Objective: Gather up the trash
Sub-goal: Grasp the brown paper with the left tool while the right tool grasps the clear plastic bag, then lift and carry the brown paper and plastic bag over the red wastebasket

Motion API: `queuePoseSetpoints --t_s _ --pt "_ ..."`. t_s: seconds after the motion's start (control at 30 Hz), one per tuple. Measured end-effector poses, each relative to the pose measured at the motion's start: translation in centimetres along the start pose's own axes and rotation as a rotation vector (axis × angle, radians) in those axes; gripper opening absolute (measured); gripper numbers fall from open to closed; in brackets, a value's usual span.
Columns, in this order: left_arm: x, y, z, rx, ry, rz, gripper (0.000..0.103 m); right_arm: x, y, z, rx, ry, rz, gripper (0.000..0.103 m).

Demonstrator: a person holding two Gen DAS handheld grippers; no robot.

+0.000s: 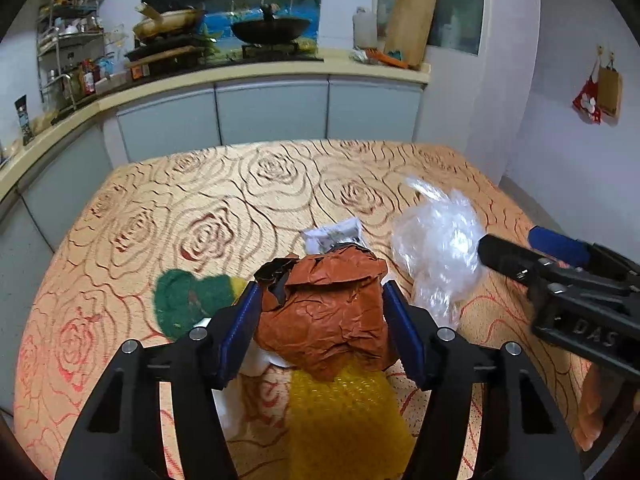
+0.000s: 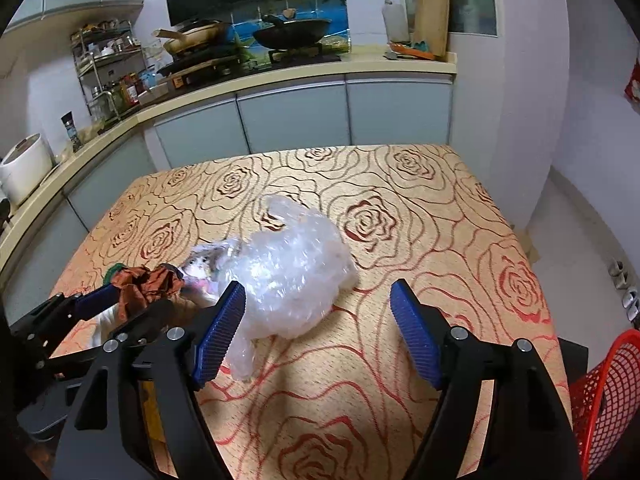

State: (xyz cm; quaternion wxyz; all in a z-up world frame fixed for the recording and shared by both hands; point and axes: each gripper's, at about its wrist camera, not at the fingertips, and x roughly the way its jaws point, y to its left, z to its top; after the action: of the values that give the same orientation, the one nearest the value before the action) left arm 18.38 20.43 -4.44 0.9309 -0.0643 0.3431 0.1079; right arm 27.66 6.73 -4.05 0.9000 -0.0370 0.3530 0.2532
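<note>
The left gripper [image 1: 320,312] has its jaws around a crumpled rust-brown paper wad [image 1: 332,312], both pads at its sides, above a yellow bubble mailer [image 1: 348,420] on the rose-patterned table [image 1: 160,208]. The right gripper [image 2: 318,328] stands wide and empty, its left pad beside a clear crumpled plastic bag [image 2: 292,276]. A green scouring pad [image 1: 180,300] lies left; a red mesh basket [image 2: 600,400] stands at the table's right edge.

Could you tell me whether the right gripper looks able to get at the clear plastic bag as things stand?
Probably yes: the right gripper stands open, the clear plastic bag lies just ahead beside its left finger, and nothing covers it.
</note>
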Motion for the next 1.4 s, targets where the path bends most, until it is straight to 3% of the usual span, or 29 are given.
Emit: queuePoseSetpoints --t_s 0.23,0.47,0.77,0.93,1.4 --pt "-2.2 2.0 0.7 -0.061 -0.056 0.019 0.060 1.2 1.2 1.0 -0.005 0.017 0.031 0.077" --pt "-3.7 3.0 0.9 -0.073 -0.087 0.045 0.060 3.9 1.7 0.9 -0.027 0.078 -0.017 0.077" --pt "-4.6 3.5 1.0 -0.070 -0.101 0.083 0.060 4.6 0.9 0.1 -0.018 0.111 -0.023 0.049" --pt "-5.0 3.0 0.9 -0.071 -0.105 0.090 0.060 2.8 0.7 0.0 -0.028 0.063 -0.033 0.043" --pt "-8.4 2.3 1.9 -0.065 -0.183 0.104 0.060 -5.2 0.7 1.5 -0.041 -0.111 -0.045 0.042"
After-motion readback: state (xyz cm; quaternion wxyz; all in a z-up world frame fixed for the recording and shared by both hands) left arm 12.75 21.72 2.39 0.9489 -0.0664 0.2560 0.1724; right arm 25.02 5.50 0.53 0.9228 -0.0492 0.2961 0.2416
